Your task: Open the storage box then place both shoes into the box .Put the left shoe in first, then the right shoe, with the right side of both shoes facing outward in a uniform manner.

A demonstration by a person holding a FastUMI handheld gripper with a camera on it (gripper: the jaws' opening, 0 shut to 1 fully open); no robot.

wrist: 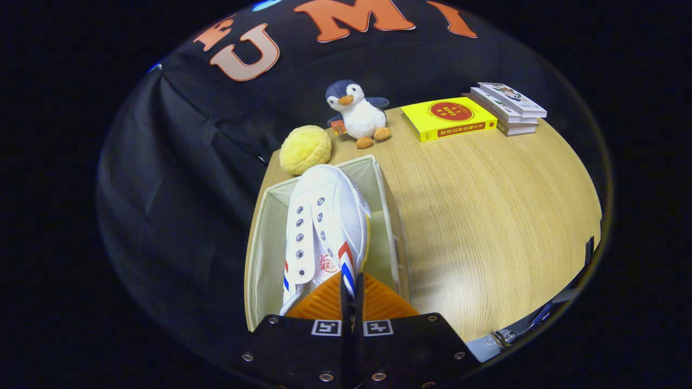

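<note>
A white canvas shoe (324,227) with red and blue stripes hangs over the open cream storage box (259,254), toe pointing away from me, lace eyelets to the left. My gripper (351,292) is shut on the shoe's heel end, both fingers pressed close together on it. The box stands at the left edge of the wooden table, its lid hidden from me. The shoe's lower part lies inside the box's walls; whether it touches the bottom I cannot tell.
A yellow plush ball (305,149) and a penguin toy (357,114) sit just beyond the box. A yellow book (448,120) and a stack of books (511,107) lie at the table's far right. Bare wooden tabletop (486,216) spreads right of the box.
</note>
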